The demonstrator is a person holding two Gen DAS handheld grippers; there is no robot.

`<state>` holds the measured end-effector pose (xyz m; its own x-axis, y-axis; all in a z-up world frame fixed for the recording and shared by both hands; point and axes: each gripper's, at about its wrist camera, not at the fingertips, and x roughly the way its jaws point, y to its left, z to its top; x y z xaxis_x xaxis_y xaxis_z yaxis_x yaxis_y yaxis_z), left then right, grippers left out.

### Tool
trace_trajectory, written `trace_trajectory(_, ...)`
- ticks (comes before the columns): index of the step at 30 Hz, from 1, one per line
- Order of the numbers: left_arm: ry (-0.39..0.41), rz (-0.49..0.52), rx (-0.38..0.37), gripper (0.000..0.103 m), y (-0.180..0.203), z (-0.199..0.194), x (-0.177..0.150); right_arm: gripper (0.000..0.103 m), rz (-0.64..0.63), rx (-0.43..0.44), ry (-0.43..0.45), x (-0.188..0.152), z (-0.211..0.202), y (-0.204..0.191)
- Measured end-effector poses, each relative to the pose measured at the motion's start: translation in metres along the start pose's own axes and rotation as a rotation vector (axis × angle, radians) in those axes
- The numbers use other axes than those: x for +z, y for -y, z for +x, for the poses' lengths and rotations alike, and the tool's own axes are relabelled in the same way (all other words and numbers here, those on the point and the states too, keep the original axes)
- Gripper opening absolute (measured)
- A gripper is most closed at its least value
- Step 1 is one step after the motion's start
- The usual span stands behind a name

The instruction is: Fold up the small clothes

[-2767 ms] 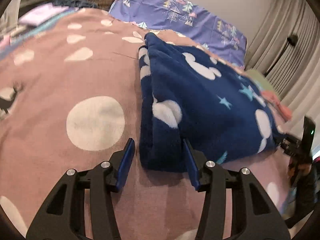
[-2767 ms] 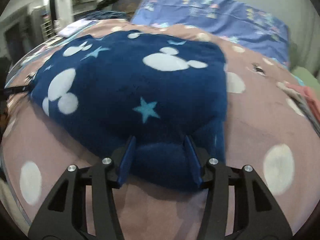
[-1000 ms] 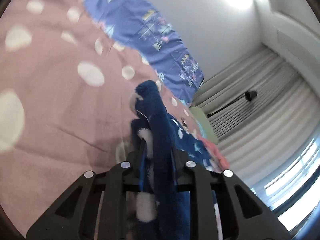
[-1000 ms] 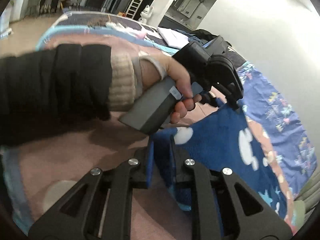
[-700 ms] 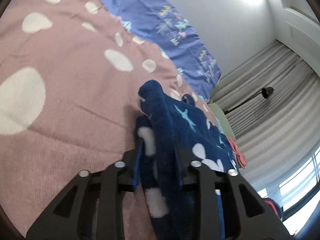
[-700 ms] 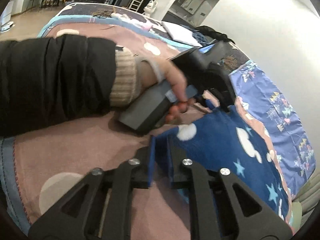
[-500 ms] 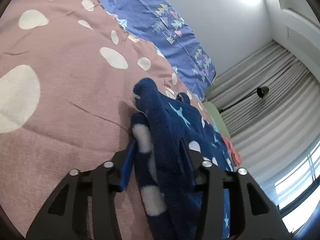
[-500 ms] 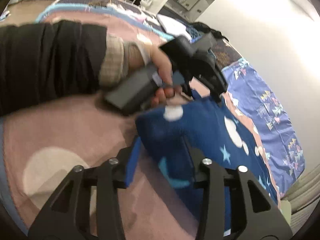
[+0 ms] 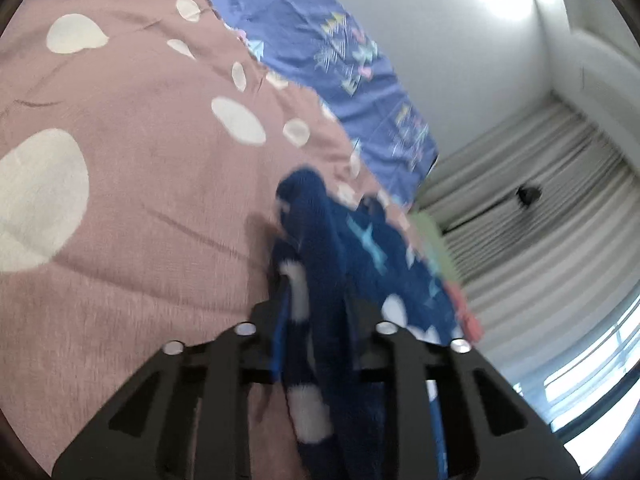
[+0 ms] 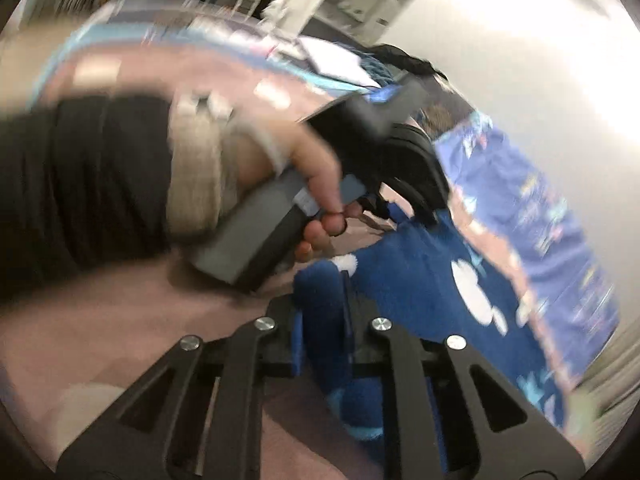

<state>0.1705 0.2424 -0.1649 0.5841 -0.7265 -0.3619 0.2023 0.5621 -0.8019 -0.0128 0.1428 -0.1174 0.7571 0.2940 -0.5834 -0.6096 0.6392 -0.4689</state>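
A dark blue fleece garment (image 9: 360, 248) with white mouse-head shapes and light blue stars lies on the bed. In the left wrist view my left gripper (image 9: 316, 304) is closing on a raised fold of its edge, and both pads press the fleece. In the right wrist view my right gripper (image 10: 322, 300) is closing on another bunched corner of the garment (image 10: 440, 264), pads against the cloth. Just beyond it a hand (image 10: 316, 176) holds the left gripper (image 10: 416, 208) at the garment's far edge. That view is blurred.
A pink bedspread with white dots (image 9: 140, 160) lies under everything. A purple patterned cover (image 9: 332, 52) lies along the wall side. Pale curtains (image 9: 540, 220) and pink and green clothes (image 9: 468, 312) are to the right. A black sleeve (image 10: 80, 184) fills the left of the right wrist view.
Half a second ago both grippers stood open around the fleece; now both are clamped on it again. The left gripper has sunk a little and the right view has blurred.
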Motion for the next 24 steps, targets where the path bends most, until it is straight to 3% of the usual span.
trace_trajectory(2, 0.02, -0.018, -0.025, 0.018, 0.003, -0.001, 0.007, 0.014, 0.052, 0.029, 0.0, 0.002, -0.002, 0.009)
trace_trajectory(5, -0.004, -0.006, 0.003, 0.02, 0.005, 0.005, 0.017, 0.014, 0.046, 0.027, 0.0, 0.0, -0.002, 0.006)
trace_trajectory(6, -0.017, -0.037, 0.015, 0.026, 0.001, 0.005, 0.019, 0.014, 0.044, 0.028, -0.001, -0.001, -0.002, 0.005)
trace_trajectory(7, -0.026, -0.07, 0.028, 0.043, -0.005, 0.003, 0.021, 0.014, 0.048, 0.032, -0.002, -0.003, -0.003, 0.006)
trace_trajectory(8, -0.022, -0.081, 0.037, 0.05, -0.007, 0.001, 0.023, 0.014, 0.058, 0.039, 0.0, -0.004, -0.004, 0.008)
trace_trajectory(11, -0.02, -0.078, 0.014, 0.057, -0.009, -0.01, 0.021, 0.014, 0.093, 0.05, 0.016, -0.003, -0.01, 0.015)
trace_trajectory(15, -0.047, -0.034, 0.016, 0.057, -0.008, -0.022, 0.014, 0.014, 0.138, 0.045, 0.055, -0.001, -0.023, 0.029)
trace_trajectory(18, -0.055, -0.037, -0.028, 0.055, -0.014, -0.026, 0.008, 0.014, 0.177, 0.049, 0.074, -0.001, -0.032, 0.039)
trace_trajectory(24, -0.069, -0.005, 0.004, 0.054, -0.012, -0.026, 0.006, 0.015, 0.182, 0.054, 0.062, -0.001, -0.033, 0.04)
